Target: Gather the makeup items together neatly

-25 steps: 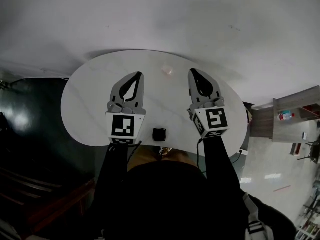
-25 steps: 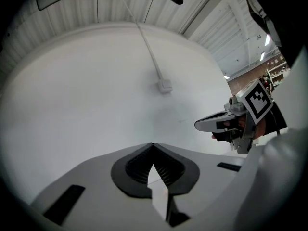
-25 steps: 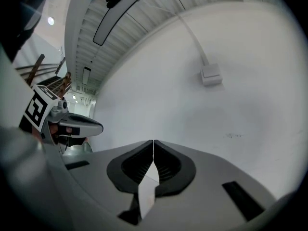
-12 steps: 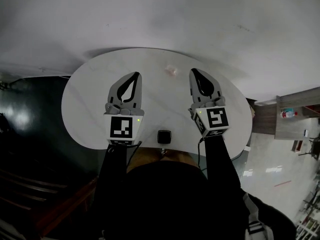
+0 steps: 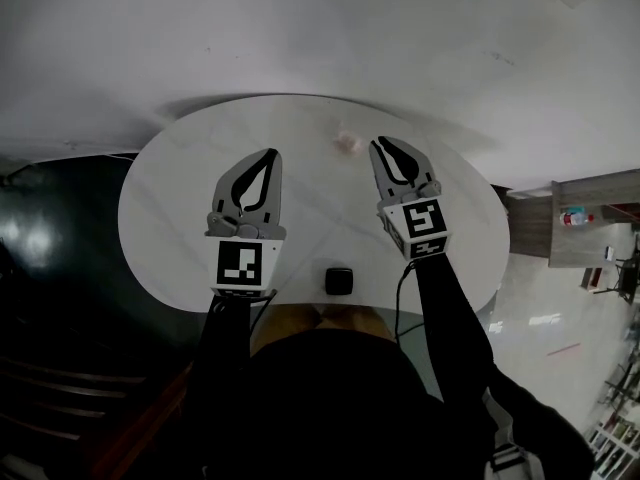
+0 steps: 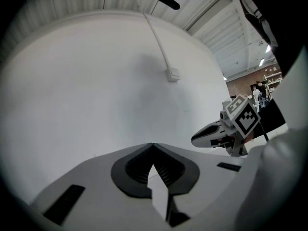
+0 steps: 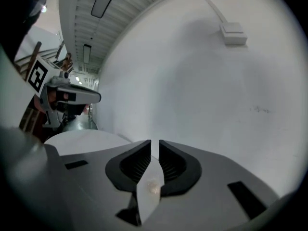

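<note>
In the head view, a white oval surface [image 5: 170, 208] stands against a pale wall, and the person's two dark-sleeved arms reach over its near edge. The left gripper [image 5: 271, 155] is over the left half of the surface and the right gripper [image 5: 377, 144] over the right half, both pointing away from the person. A small pale pink makeup item [image 5: 347, 143] lies on the far part of the surface, just beside the right gripper's tips and well apart from the left gripper. A small black square item [image 5: 340, 280] sits at the near edge, between the two arms. In the left gripper view, that gripper's jaws are pressed together at the tips with nothing between them. The white wall lies ahead, a cable runs down it to a small wall box [image 6: 173, 73], and the other gripper shows at the right. In the right gripper view, the jaws stand all but together, only a thin slit between their tips, and pinch nothing. The pink item shows through the opening below the tips, lying on the surface.
</note>
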